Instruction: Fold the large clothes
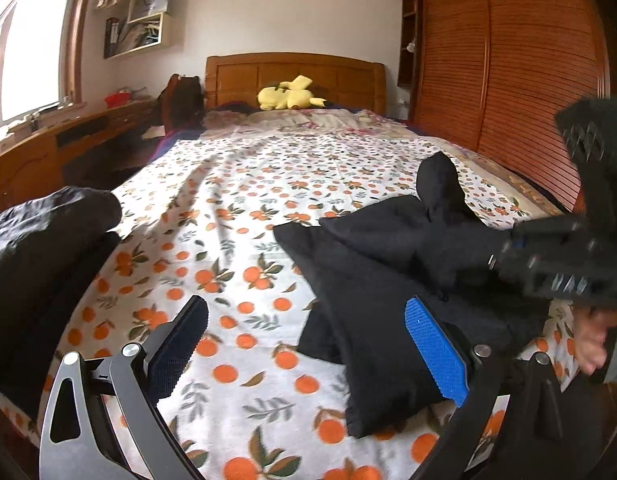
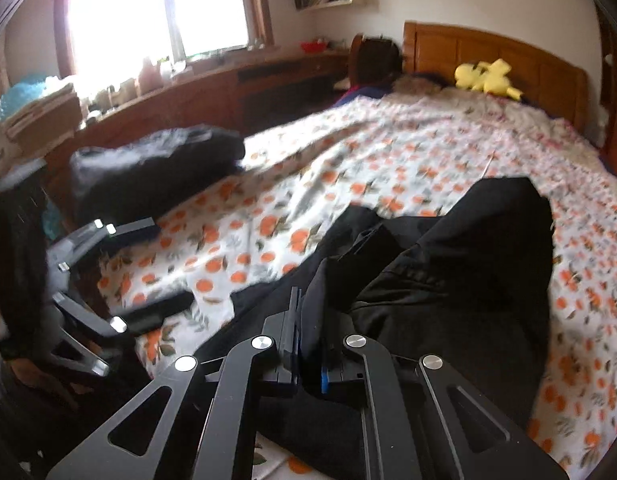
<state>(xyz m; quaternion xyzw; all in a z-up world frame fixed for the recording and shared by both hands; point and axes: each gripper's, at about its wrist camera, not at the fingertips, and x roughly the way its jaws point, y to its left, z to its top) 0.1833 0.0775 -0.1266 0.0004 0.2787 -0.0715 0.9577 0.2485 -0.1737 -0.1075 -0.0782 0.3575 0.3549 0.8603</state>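
Observation:
A black garment [image 1: 388, 280] lies crumpled on the orange-print bedspread [image 1: 236, 208], near the bed's foot. My left gripper [image 1: 308, 344] is open wide, just over the garment's near left edge. Its blue pad [image 1: 436, 352] is above the cloth and the dark pad [image 1: 180, 348] is above bare sheet. From the right, my blurred right gripper [image 1: 504, 252] comes in over the garment. In the right wrist view the right gripper [image 2: 310, 344] is shut, with a fold of the black garment [image 2: 468, 280] pinched between its pads. The open left gripper [image 2: 168, 264] is at the left.
A folded black pile [image 1: 40, 240] sits on the bed's left edge, also in the right wrist view [image 2: 156, 168]. At the wooden headboard [image 1: 296, 68] lies a yellow plush toy [image 1: 288, 94]. A slatted wardrobe [image 1: 508, 80] stands on the right, a desk [image 2: 188, 92] under the window.

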